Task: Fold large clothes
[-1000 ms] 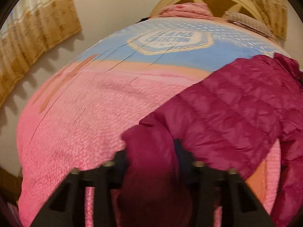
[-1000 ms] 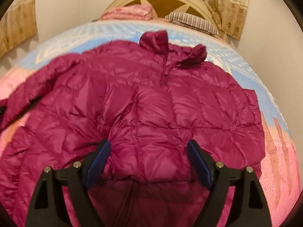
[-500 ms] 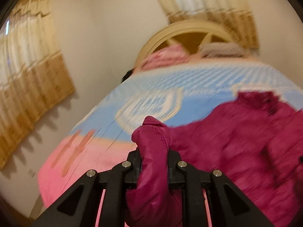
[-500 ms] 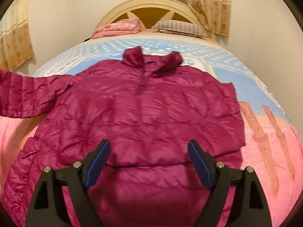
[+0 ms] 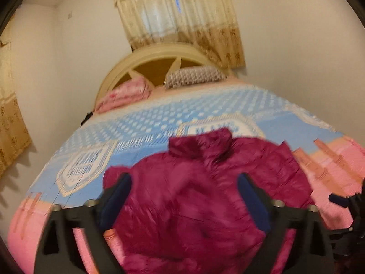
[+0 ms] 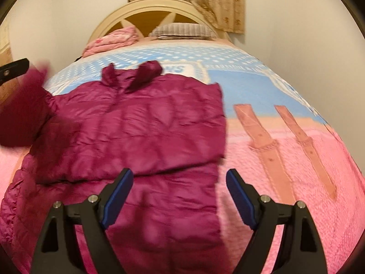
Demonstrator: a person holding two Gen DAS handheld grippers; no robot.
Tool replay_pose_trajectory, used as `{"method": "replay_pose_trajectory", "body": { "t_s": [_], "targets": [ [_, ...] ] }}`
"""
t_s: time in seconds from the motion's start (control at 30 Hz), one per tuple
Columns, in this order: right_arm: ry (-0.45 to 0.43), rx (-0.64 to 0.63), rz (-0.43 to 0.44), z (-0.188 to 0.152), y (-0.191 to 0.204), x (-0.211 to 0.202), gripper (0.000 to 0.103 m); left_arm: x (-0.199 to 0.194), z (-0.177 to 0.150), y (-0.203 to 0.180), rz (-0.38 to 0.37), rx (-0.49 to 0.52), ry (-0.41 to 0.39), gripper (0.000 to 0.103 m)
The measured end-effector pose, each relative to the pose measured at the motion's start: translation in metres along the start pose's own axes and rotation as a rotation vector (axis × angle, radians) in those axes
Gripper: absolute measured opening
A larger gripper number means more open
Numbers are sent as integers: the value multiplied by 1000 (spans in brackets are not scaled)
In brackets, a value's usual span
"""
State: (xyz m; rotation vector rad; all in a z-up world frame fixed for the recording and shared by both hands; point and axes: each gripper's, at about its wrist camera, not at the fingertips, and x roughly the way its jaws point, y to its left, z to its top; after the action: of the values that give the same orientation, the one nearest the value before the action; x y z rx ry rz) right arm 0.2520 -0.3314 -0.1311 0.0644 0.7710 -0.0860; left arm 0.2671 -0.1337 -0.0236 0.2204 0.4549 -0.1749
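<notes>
A magenta quilted puffer jacket [image 6: 141, 132] lies front up on the bed, collar toward the headboard, its right side folded in to a straight edge. In the left wrist view the jacket [image 5: 187, 205] fills the lower middle, blurred. My left gripper [image 5: 184, 203] is open, jaws wide apart above the jacket, nothing between them. My right gripper [image 6: 180, 194] is open and empty above the jacket's hem. The left sleeve [image 6: 25, 114] hangs in the air at the left edge of the right wrist view, beside the left gripper's finger [image 6: 13, 68].
The bed has a pink and blue bedspread [image 6: 285, 159]. A folded pink blanket [image 6: 111, 41] and a striped pillow [image 6: 182, 30] lie by the cream headboard [image 6: 146, 6]. Curtains [image 5: 180, 16] hang behind. The right gripper's finger [image 5: 342, 201] shows at the right edge.
My left gripper was shut on the sleeve and lifted it; now it is open, swung right over the jacket. The right gripper drew back, staying open.
</notes>
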Motion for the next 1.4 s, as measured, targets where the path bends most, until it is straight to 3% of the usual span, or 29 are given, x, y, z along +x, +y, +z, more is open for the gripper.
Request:
{"method": "replay_pose_trajectory", "body": {
  "t_s": [0.1,0.23,0.4,0.5,0.57,0.67,0.8,0.97,1.03,1.07,1.1,1.23,1.4],
  "targets": [
    [11,24,-4,-2,-14,2,86,-6,4,-2,-18,4,-51,96],
    [5,63,47,3,-15,0,86,-6,-1,35,55,-14,-78,98],
    [9,75,217,22,20,2,87,33,-31,97,231,-46,58,98],
    [67,79,352,35,54,22,87,52,-54,129,266,-110,150,98],
    [128,90,395,37,68,42,84,62,-70,146,278,-146,211,98],
    [214,92,436,32,82,60,30,68,-88,159,284,-167,265,98],
    [166,75,419,28,75,42,17,74,-99,169,283,-174,277,98],
    [177,61,335,21,52,40,18,89,-106,173,283,-206,325,98],
    [175,65,289,20,46,44,35,94,-106,169,269,-225,346,98],
    [167,71,263,20,42,43,54,96,-105,167,257,-235,351,98],
    [151,76,235,22,39,39,64,97,-104,164,244,-245,354,98],
    [39,92,141,39,33,12,64,99,-94,150,221,-228,352,98],
    [-45,65,110,60,52,-3,58,99,-71,140,211,-227,324,98]
  ]
}}
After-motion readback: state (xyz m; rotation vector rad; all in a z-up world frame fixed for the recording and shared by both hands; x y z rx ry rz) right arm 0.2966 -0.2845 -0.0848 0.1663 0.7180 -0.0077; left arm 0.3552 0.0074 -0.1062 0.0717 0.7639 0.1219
